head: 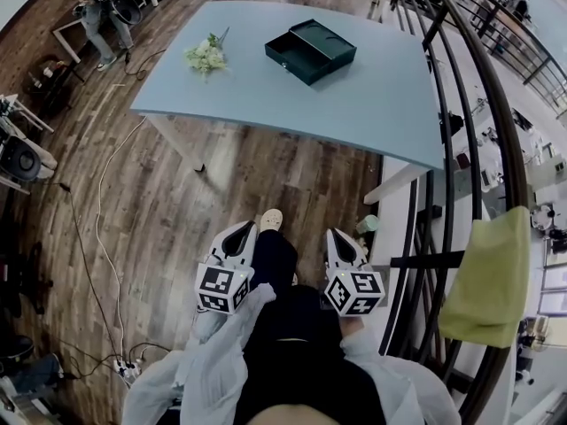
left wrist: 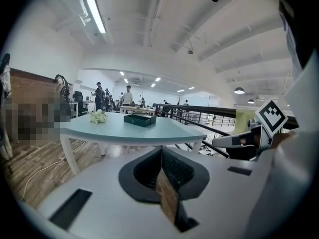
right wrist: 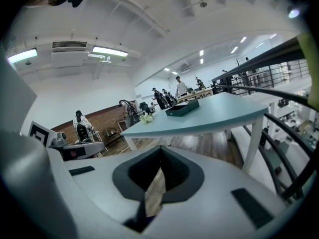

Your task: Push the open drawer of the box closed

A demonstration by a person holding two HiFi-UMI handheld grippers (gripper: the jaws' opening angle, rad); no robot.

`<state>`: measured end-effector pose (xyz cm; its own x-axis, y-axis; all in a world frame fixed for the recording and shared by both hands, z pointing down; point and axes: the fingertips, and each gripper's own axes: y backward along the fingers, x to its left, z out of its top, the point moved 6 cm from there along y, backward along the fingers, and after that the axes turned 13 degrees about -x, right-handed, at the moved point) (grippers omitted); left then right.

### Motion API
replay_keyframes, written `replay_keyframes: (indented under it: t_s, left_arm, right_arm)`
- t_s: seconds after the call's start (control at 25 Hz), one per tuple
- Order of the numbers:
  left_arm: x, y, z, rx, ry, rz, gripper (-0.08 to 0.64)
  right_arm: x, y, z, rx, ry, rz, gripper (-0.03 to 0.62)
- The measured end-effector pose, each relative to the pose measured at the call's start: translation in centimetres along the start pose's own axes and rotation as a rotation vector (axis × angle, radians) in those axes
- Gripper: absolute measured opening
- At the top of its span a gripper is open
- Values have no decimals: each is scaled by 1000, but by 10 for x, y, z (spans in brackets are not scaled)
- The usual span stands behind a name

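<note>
Dark wooden planks cover the floor of this big open room, which has a white ceiling and long strip lights overhead. On the far side stands a pale blue table on white legs. The dark green box sits on its far right part, well back from the near edge. Its drawer is pulled out toward the near left, showing its hollow inside. A small bunch of white flowers lies on the tabletop to the left of the box, well apart from it. The rest of the top is bare.

Along the right runs a curved black metal railing, with a yellow-green cloth draped over it on the near side. A thin pale cable trails over the floor at the left to a power strip. Someone stands among equipment in the far left corner.

The person with the tools stands well short of the table, a light shoe showing between the grippers. The left gripper and the right gripper are held low and close to the body, side by side, each with its marker cube toward the wearer. Both point toward the table, and neither is near the box. On each gripper the jaws are pressed together at the tips with nothing caught between them; only a sliver of floor shows through the slit behind.
</note>
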<state>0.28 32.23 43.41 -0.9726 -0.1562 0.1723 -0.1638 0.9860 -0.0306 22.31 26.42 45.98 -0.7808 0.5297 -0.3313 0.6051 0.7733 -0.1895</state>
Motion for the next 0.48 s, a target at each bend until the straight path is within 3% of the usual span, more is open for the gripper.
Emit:
replay_keyframes:
  t_s: [0.48]
  left_arm:
    - [38,-54,6,12,13,22,17]
  right_arm:
    - [-11,-70,12,25,-14,5,6]
